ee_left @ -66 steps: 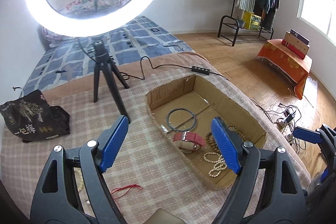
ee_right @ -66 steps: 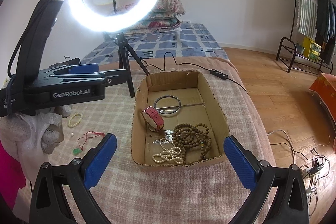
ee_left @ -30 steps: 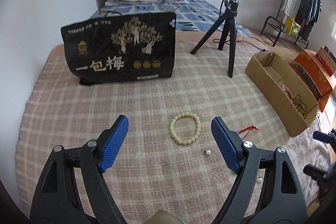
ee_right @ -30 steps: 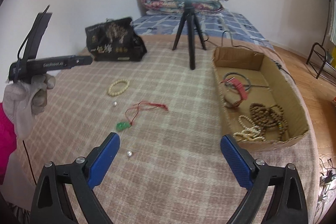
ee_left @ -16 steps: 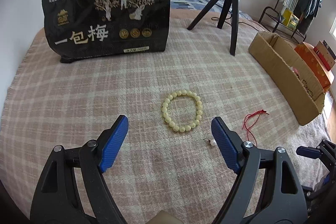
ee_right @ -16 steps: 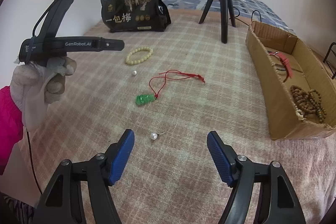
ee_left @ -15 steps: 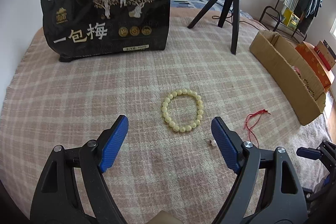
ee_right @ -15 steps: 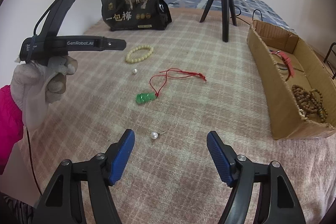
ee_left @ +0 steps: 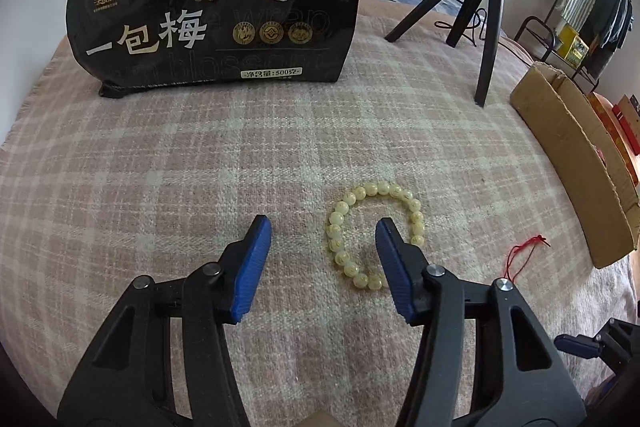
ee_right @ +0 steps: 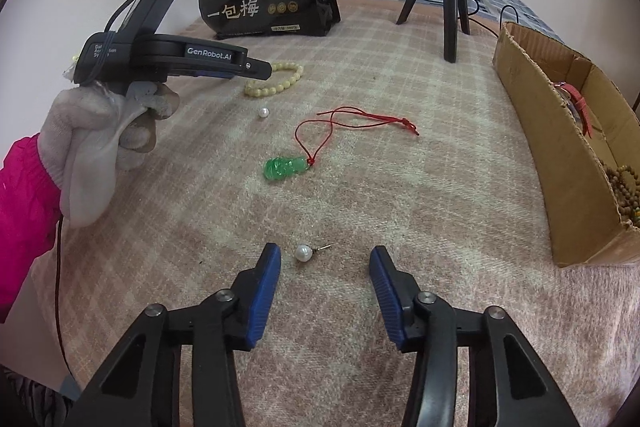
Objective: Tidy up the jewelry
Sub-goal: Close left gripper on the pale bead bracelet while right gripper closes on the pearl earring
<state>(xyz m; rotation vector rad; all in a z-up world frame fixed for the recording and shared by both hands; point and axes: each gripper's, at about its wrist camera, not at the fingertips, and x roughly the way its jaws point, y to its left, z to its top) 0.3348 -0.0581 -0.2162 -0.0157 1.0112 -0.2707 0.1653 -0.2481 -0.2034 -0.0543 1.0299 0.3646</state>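
Jewelry is split between two places: loose pcs lie on the pink-and-cream checked blanket [ee_right: 400,207] covering the bed, and sorted pcs sit in the open brown cardboard box [ee_right: 560,131] at the right edge.

Left claw [ee_left: 322,227]: half open, jaws have just been closing. The pale yellow round-bead bracelet [ee_left: 376,227] lies flat on the blanket, offset to the right of claw centre. The right blue pad [ee_left: 390,263] sits over the inside of the bead ring, so the ring's near-left arc falls between the pads; the left pad is well clear of the beads. No pad presses on a bead yet. Nothing held.

Right claw [ee_right: 324,253]: half open, jaws have just been closing. The white pearl stud earring with metal post [ee_right: 306,251] lies between the pads, close to the left pad, well apart from the right. Post axis runs crosswise, tip pointing toward the right pad. Nothing held.

Relation governing the next move, as judged: each claw already straddles its own target, but both targets sit off-centre. Left hand [ee_right: 100,131] (grey glove, pink sleeve) is nearer the bracelet; right is nearer the stud. A second white pearl [ee_right: 263,113] and the green carved pendant on red cord [ee_right: 284,167] lie farther up, between the two claws, unclaimed.

Est. progress: midway; four loose pcs remain outside the box.
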